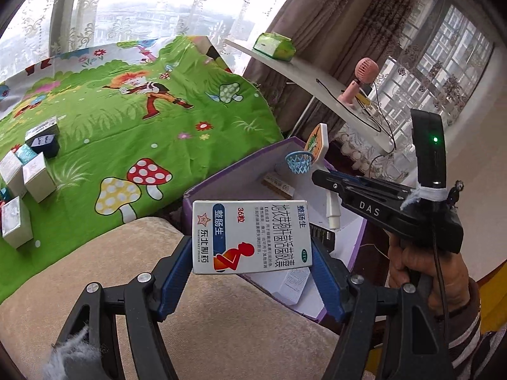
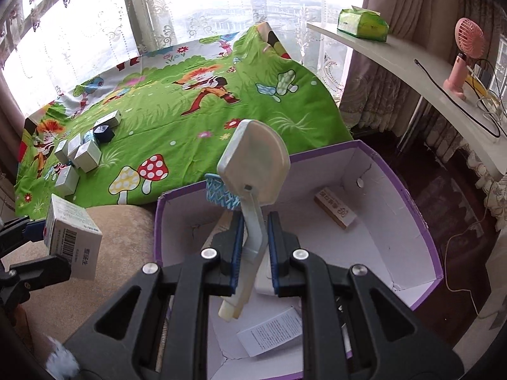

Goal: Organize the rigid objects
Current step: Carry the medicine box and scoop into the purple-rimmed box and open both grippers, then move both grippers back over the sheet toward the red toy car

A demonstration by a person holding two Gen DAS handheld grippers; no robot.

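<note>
From the left wrist view, the left tongs (image 1: 252, 262) clamp a white cardboard medicine box with blue and red print (image 1: 252, 237) by its two short sides, holding it in the air over the near corner of the purple-rimmed open cardboard box (image 1: 221, 183). To the right, the right tongs (image 1: 320, 175) reach over that open box, carrying a small toy basketball hoop with a blue net (image 1: 302, 160). Several small white and dark cartons (image 1: 27, 171) lie grouped on the green cartoon mushroom cloth (image 1: 142, 120) at far left.

From the right wrist view, the right tongs (image 2: 252, 253) grip the grey plastic stem of the toy basketball hoop (image 2: 253, 164), its backboard up and tilted, above the white interior of the open cardboard box (image 2: 412, 237). A tan oblong packet (image 2: 336, 210) and a printed leaflet (image 2: 269, 334) lie inside. At left, the left tongs (image 2: 35, 247) hold the medicine box (image 2: 71, 237), barcode showing, beside the open box above a beige cushion (image 2: 120, 237).
</note>
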